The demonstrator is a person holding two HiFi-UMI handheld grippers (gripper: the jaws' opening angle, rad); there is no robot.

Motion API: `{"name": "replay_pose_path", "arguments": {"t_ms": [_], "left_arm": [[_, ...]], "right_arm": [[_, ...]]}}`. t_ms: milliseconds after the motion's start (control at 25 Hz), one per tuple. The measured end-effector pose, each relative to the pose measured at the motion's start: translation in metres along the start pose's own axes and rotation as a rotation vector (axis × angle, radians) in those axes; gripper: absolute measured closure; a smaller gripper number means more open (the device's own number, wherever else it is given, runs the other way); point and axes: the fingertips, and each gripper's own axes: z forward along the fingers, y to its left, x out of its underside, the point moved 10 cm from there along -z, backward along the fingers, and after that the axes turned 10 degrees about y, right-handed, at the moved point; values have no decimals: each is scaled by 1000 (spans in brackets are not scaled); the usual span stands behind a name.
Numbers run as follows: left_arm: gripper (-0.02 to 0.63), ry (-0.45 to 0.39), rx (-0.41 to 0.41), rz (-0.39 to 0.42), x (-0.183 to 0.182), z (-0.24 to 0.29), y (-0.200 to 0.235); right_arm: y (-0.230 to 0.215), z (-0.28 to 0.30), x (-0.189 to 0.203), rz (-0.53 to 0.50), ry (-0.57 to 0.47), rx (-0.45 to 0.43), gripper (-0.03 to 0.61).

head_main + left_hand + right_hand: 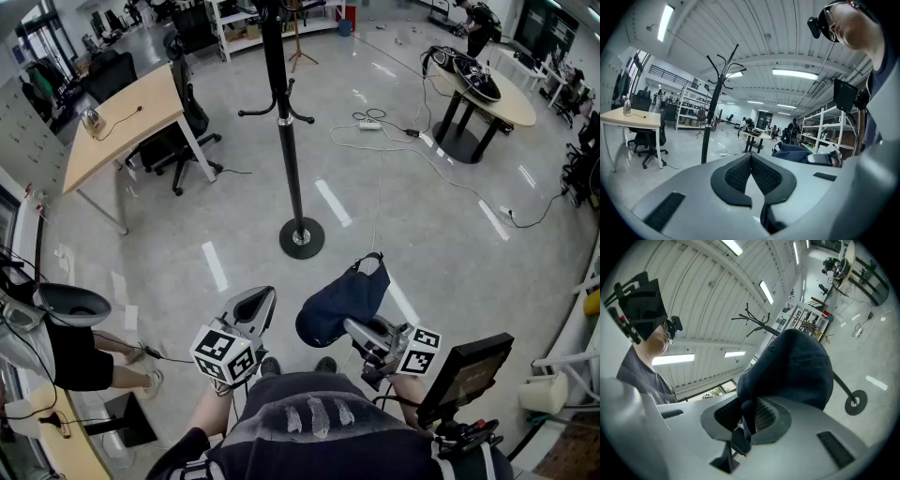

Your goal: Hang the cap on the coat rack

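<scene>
Head view: the right gripper pinches the rim of the dark blue cap, which bulges just ahead of its jaws. The left gripper, just beside it, is closed on nothing. The black coat rack stands ahead of both, well apart, and only pale floor lies between. A wooden desk and office chair stand ahead-left of the left gripper. Loose cables and a round table lie ahead-right of the right one.

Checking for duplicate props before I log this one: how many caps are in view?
1. The dark blue cap is clamped in the right tongs, held short of the coat rack. Others may be hidden farther off in the room.
</scene>
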Motion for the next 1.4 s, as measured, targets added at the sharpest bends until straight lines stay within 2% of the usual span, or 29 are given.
{"name": "replay_pose_path", "arguments": {"t_ms": [120,360,560,720,840,960,1200,1400], "left_arm": [[606,6,0,4,-2,2,-5],[606,20,-11,17,-12,7,-7],[606,33,-26,42,-15,5,-3],[606,0,-35,35,-15,-6,21],[606,-36,-22,39,-17,-11,42],[606,-47,-2,35,-21,-13,62],[606,-61,14,22,-24,-18,98],[606,-55,-11,-54,-19,-27,134]], "right_arm": [[-1,-3,2,-1,8,-9,540],[-9,-3,3,77,-7,-35,540],[-13,5,-7,77,-4,-67,540],[-14,27,-8,35,17,-59,540],[-13,52,-11,-38,72,-15,540],[-7,77,-12,-78,82,9,540],[-12,114,-13,-50,74,15,540],[-12,145,-24,-52,105,21,540]]}}
